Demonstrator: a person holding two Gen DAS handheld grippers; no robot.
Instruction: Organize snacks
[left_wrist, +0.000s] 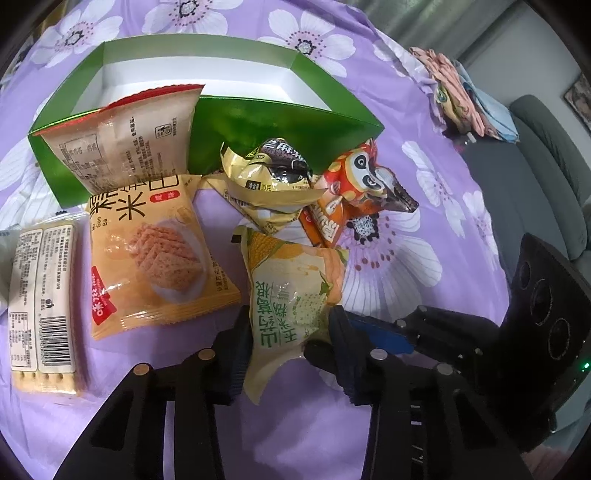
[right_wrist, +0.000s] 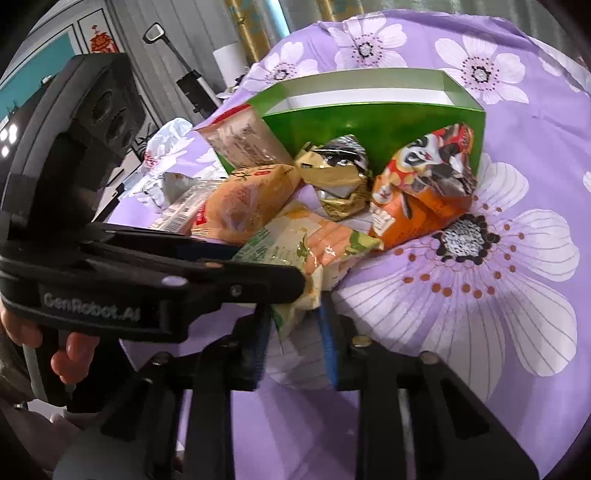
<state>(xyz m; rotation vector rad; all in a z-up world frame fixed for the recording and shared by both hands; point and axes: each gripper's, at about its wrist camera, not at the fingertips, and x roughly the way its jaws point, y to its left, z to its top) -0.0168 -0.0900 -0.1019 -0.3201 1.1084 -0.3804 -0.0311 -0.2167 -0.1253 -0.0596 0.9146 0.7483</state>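
Surface: purple bedsheet (left_wrist: 424, 122) printed with large white flowers; grey sofa (left_wrist: 546, 155) and a pile of folded cloth (left_wrist: 458, 96) beyond its edge. Green box (left_wrist: 280, 125), white inside, stands open on the sheet with snack packets heaped against its front wall. Corn snack packet (left_wrist: 291, 295) lies nearest, its lower end between the jaws of the left gripper (left_wrist: 291, 354), which pinch it. The right gripper (right_wrist: 295, 347) meets the same packet (right_wrist: 295, 243) from the side, jaws set narrowly around its edge; actual contact cannot be told. Orange rice-cracker packet (left_wrist: 155, 251) lies just left.
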